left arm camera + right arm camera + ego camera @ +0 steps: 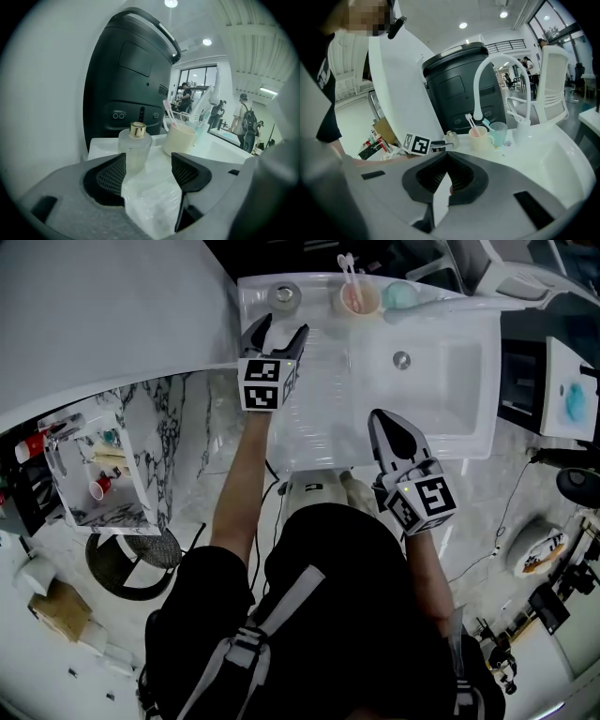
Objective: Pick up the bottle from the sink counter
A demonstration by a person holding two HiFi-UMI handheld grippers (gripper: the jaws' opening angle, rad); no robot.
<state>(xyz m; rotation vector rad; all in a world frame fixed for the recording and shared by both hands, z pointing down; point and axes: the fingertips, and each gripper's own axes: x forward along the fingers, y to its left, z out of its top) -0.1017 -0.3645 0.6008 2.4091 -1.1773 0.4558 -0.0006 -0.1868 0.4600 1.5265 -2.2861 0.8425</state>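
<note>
The lower part of the bottle [135,149] is cut off behind the left jaw of my left gripper [148,164], and I cannot tell what is inside through the frosted glass. The bottle stands upright on the sink counter [104,146], long axis vertical, gold cap pointing up. It sits just ahead of the jaw tips, nearer the left one, and not between the pads. Left gripper: jaws wide, holding nothing. A cream cup [179,138] with toothbrushes stands ahead and to the right. Right gripper [446,156]: jaws closed together, empty, well behind the left one.
</note>
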